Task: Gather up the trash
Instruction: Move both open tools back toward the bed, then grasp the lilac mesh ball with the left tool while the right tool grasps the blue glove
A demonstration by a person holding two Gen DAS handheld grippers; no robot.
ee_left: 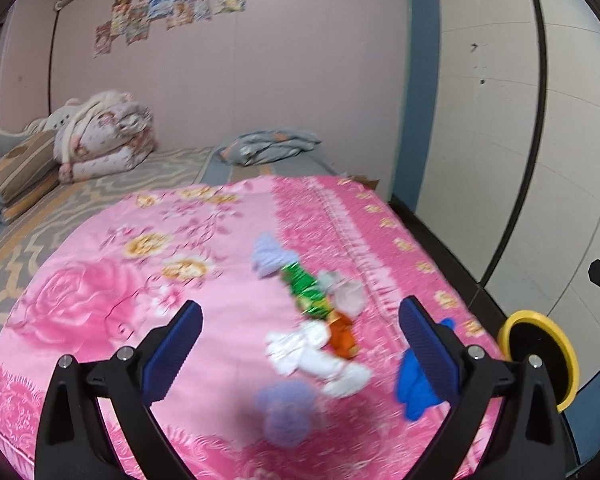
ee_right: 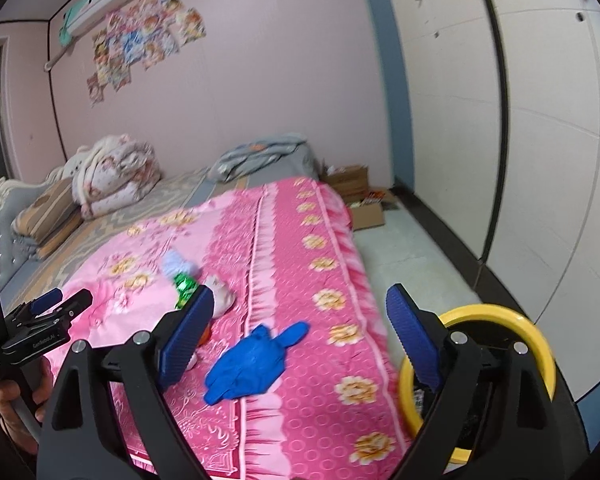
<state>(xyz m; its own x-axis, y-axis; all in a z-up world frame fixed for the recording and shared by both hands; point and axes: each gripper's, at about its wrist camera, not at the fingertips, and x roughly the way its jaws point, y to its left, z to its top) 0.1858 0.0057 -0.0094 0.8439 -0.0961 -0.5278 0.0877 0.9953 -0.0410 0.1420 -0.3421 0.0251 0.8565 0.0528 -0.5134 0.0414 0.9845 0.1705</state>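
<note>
Both claws stand wide with nothing between the pads: left claw (ee_left: 300,354), right claw (ee_right: 300,336). The trash lies on the pink bedspread (ee_left: 100,300), near its right edge; the yellow-rimmed bin (ee_right: 532,344) stands on the floor just right of the bed. Judged next step: lower one claw over a single piece, close fully, then carry it to the bin. Count: one blue glove (ee_right: 252,364), one green wrapper (ee_left: 306,290), one orange wrapper (ee_left: 342,334), several pale tissue wads (ee_left: 320,360), blurred.
</note>
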